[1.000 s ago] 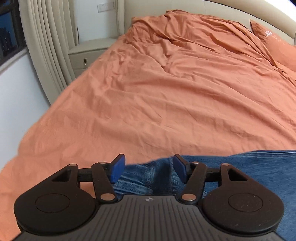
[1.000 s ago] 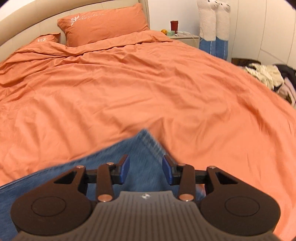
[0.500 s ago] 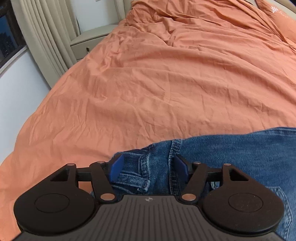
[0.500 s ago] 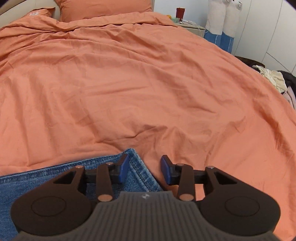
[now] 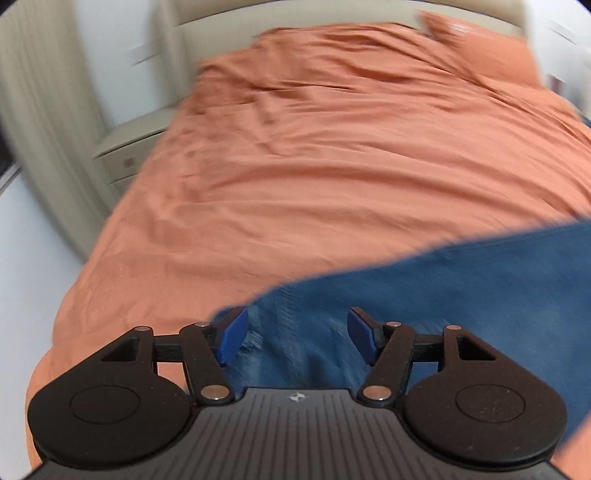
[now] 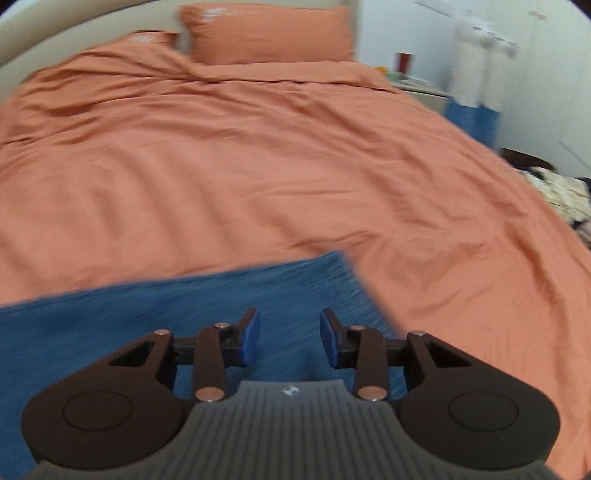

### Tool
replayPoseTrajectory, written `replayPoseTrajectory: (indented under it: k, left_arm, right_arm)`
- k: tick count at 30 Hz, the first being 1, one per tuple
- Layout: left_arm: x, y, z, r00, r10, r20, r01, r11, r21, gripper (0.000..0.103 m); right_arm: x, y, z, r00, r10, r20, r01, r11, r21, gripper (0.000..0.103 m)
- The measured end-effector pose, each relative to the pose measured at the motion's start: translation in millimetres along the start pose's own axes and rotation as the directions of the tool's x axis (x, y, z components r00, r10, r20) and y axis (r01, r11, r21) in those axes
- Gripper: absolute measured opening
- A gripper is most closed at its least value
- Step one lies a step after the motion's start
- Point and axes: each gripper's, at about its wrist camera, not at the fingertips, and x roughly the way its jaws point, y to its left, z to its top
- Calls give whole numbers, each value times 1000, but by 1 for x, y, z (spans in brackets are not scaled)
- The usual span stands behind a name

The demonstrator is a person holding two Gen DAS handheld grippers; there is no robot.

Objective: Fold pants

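Blue denim pants (image 5: 461,291) lie flat on an orange bed cover (image 5: 332,166). In the left wrist view my left gripper (image 5: 297,334) is open above the pants' left end, nothing between its blue pads. In the right wrist view the pants (image 6: 166,314) reach to a right-hand edge just past my right gripper (image 6: 290,338), which is open and empty above the denim. Both views are motion-blurred, so denim details do not show.
Orange pillows (image 6: 266,33) lie at the head of the bed. A beige nightstand (image 5: 129,147) and curtain (image 5: 44,110) stand on the left. A nightstand with a red cup (image 6: 404,62) and a pile of clothes (image 6: 561,188) are on the right.
Both grippers have tilted up and drawn back, so more of the bed and pillows shows. They stay open over the pants. The pants look flatter and spread wider.
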Motion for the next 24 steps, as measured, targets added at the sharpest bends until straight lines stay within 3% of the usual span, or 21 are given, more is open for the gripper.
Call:
replayPoseTrajectory:
  k: [4,9,13,17,19,21,24]
  left_arm:
    - [-29,-36,-28,996,-84,-7,84,980,182,72]
    - [-46,-73,-80,990,-133,-49,141,907,398,74]
    - [-40,-89,-116,996,-78,-35,85,845,528,75]
    - [-17,-98,-138,998,50,47,-68,758,649,77]
    - [-3,-101,-145,992,102,79,-128,704,698,77]
    - [9,-101,-148,986,136,95,-162,672,723,77]
    - [23,-99,-152,979,163,124,-200,626,753,77]
  right_arm:
    - [-41,70,-46,981,188,-47,-192,978,-78,31]
    - [-78,160,-108,920,356,-165,-379,914,-146,31]
    - [-104,222,-150,864,459,-208,-495,852,-172,32]
    - [-113,278,-185,835,502,-226,-543,816,-198,32]
    - [-114,302,-200,834,506,-220,-548,808,-216,32]
    - [-116,325,-214,856,482,-190,-517,808,-282,33]
    - [-114,353,-226,867,469,-167,-497,793,-354,38]
